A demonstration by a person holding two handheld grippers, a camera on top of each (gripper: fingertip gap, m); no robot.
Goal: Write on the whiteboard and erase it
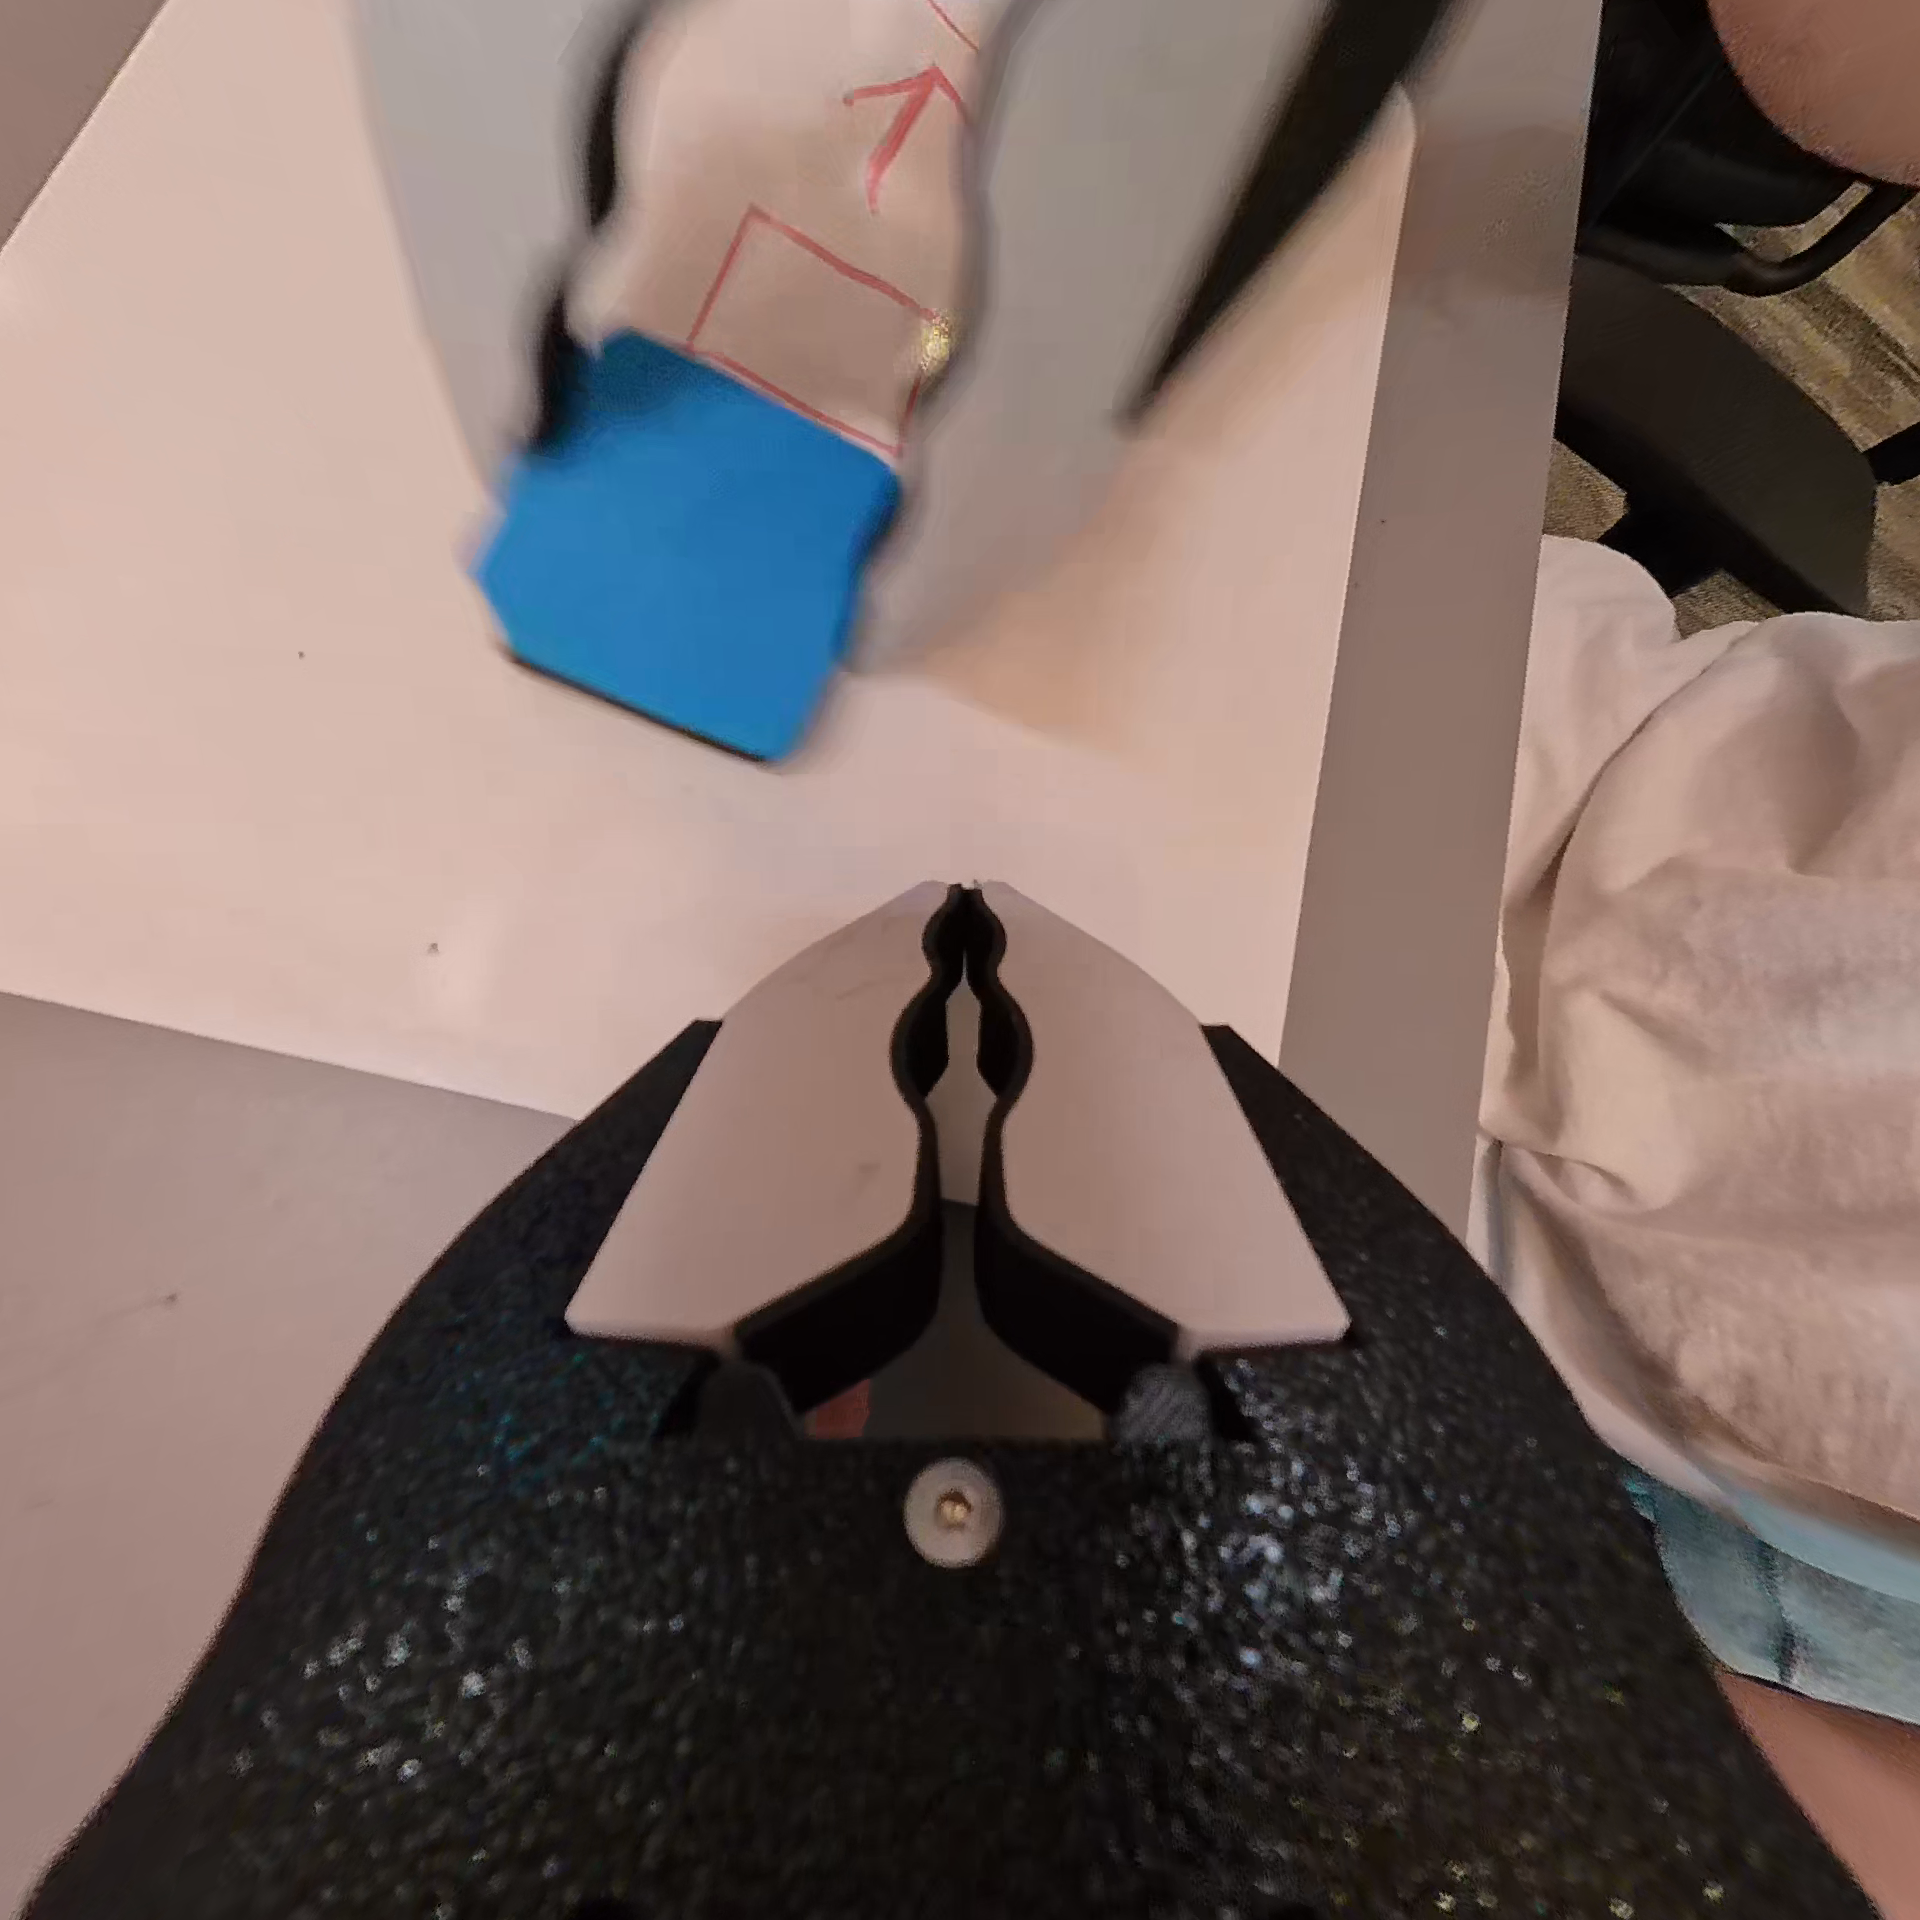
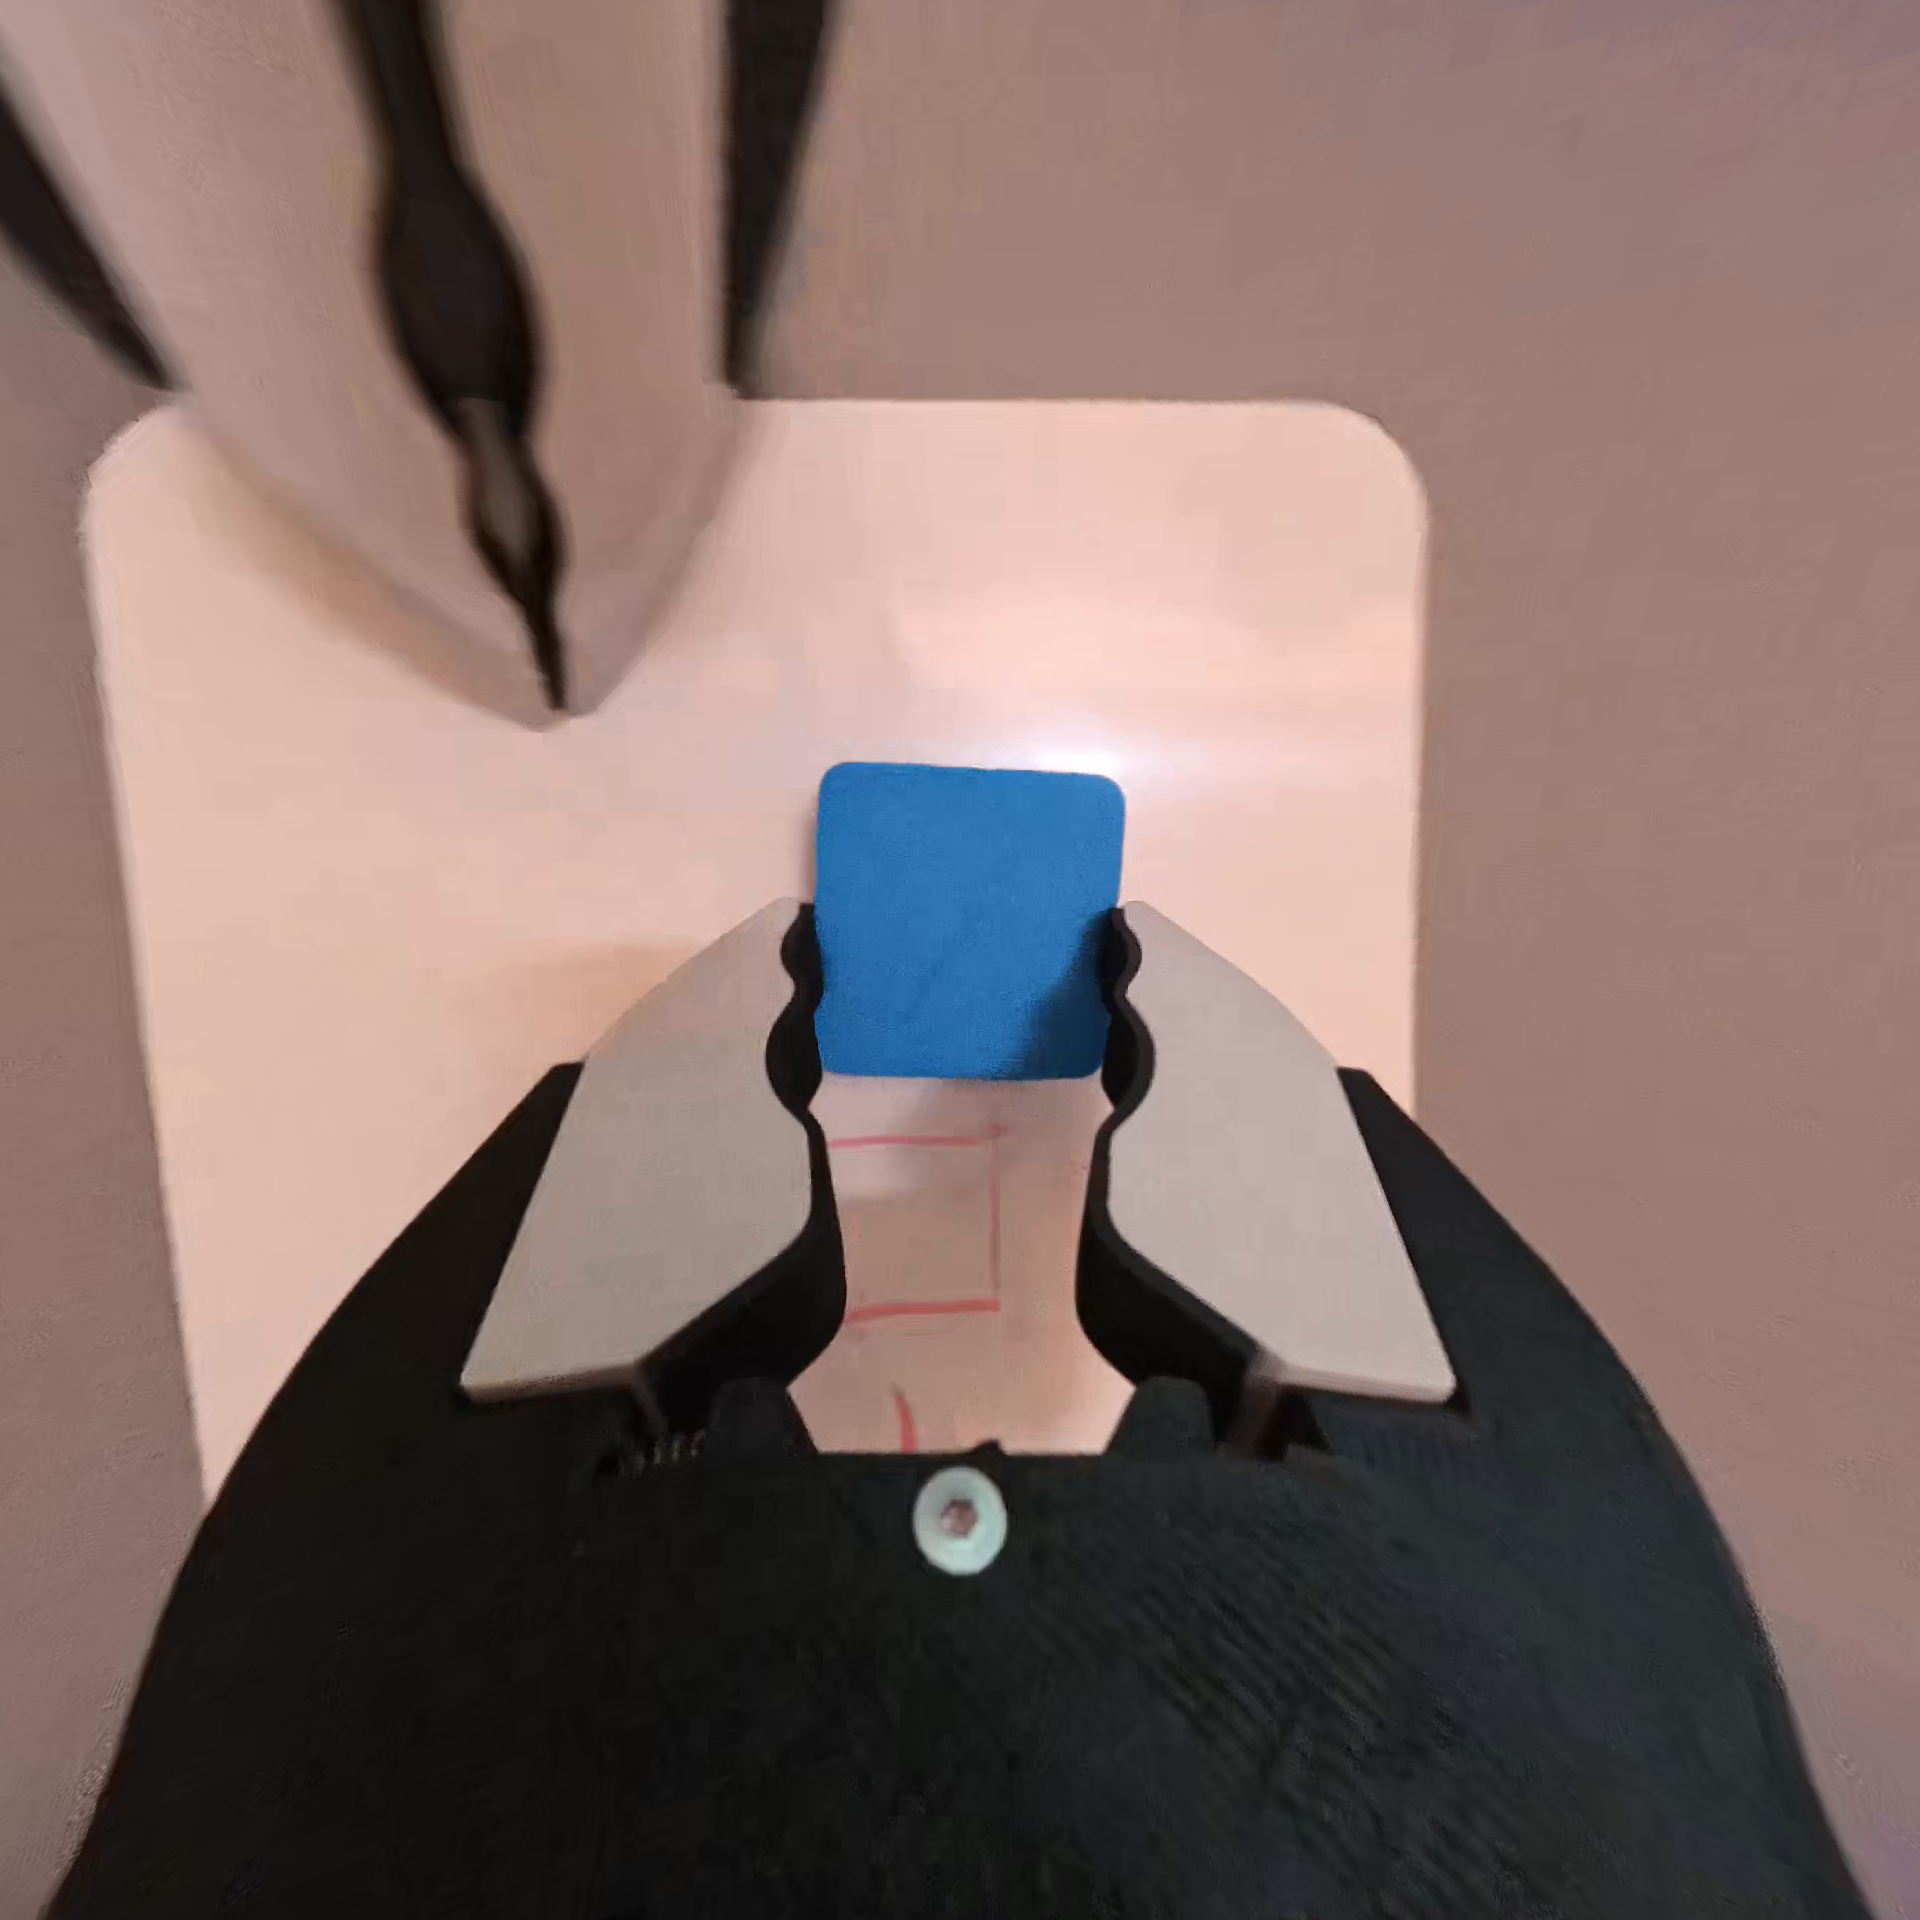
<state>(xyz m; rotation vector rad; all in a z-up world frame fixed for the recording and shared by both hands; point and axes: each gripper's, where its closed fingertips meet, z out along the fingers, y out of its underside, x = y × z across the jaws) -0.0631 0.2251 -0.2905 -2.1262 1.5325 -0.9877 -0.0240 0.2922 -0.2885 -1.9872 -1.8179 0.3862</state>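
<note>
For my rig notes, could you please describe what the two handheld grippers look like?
Both look alike: the left gripper and right gripper have a speckled, textured black body, two flat grey fingers lined with wavy black pads, and a silver screw at the centre.

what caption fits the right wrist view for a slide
Right gripper holds a blue eraser in its jaws over the whiteboard, red marker drawing behind it.

Whiteboard (image 2: 1247,644) flat on table (image 2: 1662,520). Eraser (image 2: 961,925) on whiteboard, between right gripper (image 2: 961,935) fingertips. Drawn square (image 2: 925,1226) on board just behind eraser, between the fingers. Left gripper (image 1: 964,891) tip at whiteboard edge, apart from eraser.
</note>
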